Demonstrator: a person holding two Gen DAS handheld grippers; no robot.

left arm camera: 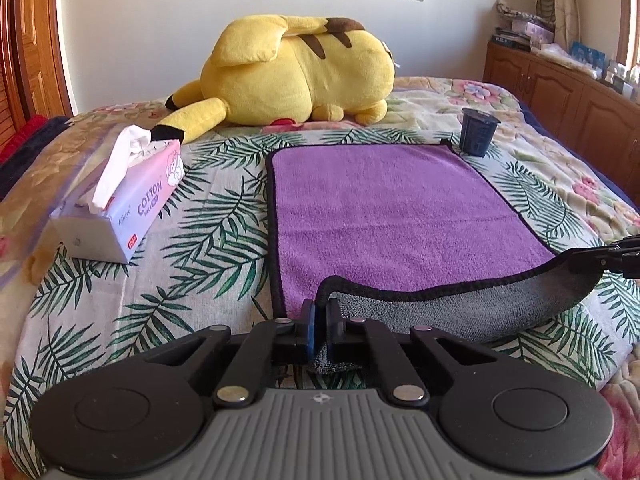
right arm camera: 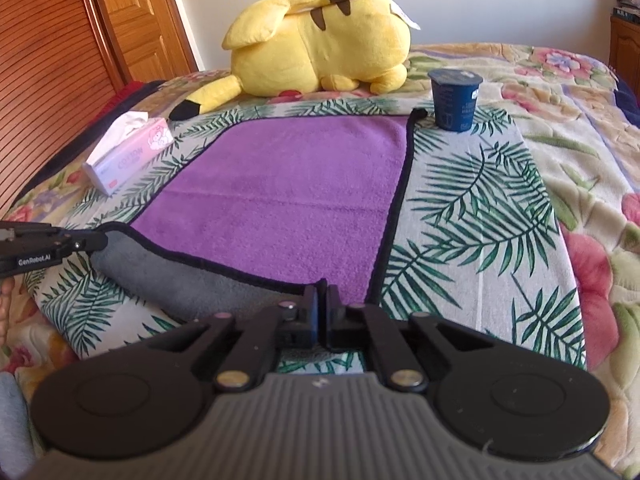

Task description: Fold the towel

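A purple towel (left arm camera: 392,208) with a grey underside and black trim lies flat on the bed; it also shows in the right wrist view (right arm camera: 288,192). My left gripper (left arm camera: 321,306) is shut on the towel's near left corner, lifted so the grey underside (left arm camera: 460,304) shows. My right gripper (right arm camera: 322,294) is shut on the near right corner. Each gripper shows at the edge of the other's view: the right one (left arm camera: 600,254) and the left one (right arm camera: 80,242). The near edge sags between them.
A yellow plush toy (left arm camera: 296,76) lies beyond the towel. A tissue box (left arm camera: 128,204) sits to the left. A dark blue cup (left arm camera: 478,132) stands at the towel's far right corner. A wooden cabinet (left arm camera: 568,92) stands on the right and a wooden door (right arm camera: 132,12) on the left.
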